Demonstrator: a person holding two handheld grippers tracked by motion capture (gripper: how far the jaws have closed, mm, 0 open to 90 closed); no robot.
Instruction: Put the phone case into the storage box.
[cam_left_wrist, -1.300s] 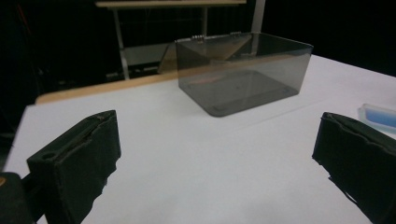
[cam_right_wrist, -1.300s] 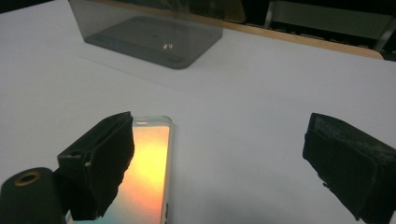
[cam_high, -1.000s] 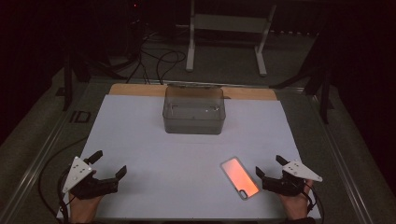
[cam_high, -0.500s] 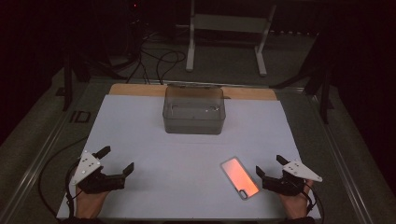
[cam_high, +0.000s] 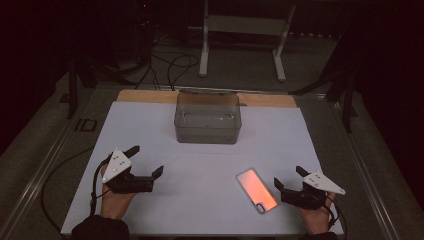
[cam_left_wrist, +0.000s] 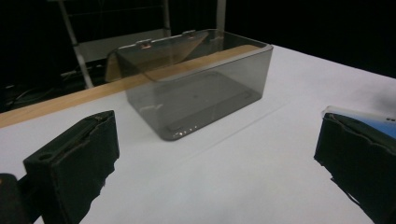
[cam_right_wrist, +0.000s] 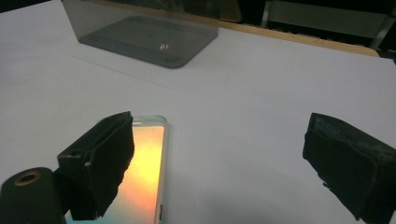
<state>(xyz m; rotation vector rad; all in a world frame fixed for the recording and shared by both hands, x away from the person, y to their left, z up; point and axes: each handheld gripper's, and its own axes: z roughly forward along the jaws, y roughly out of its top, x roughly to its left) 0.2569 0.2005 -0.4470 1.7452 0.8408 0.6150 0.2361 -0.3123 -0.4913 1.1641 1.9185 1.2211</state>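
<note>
A phone (cam_high: 256, 190) with a glowing orange-pink screen lies flat on the white sheet (cam_high: 210, 165) at the front right. My right gripper (cam_high: 289, 176) rests open just to its right, nothing between its jaws. From the right gripper view the phone (cam_right_wrist: 140, 177) lies beside the left jaw, partly behind it, with the gripper (cam_right_wrist: 219, 163) over bare sheet. A smoky clear plastic box (cam_high: 208, 117) stands empty at the back middle. My left gripper (cam_high: 147, 161) is open at the front left, pointing toward the box (cam_left_wrist: 196, 84). A pale edge of the phone (cam_left_wrist: 355, 116) peeks over its right jaw.
A wooden strip (cam_high: 145, 96) runs along the table's far edge behind the box. A metal stand (cam_high: 242, 30) and cables (cam_high: 170, 65) sit on the dark floor beyond. Metal rails (cam_high: 45, 165) border the table's left side.
My left gripper has moved right and a little forward onto the sheet. The right gripper, phone and box stay where they were.
</note>
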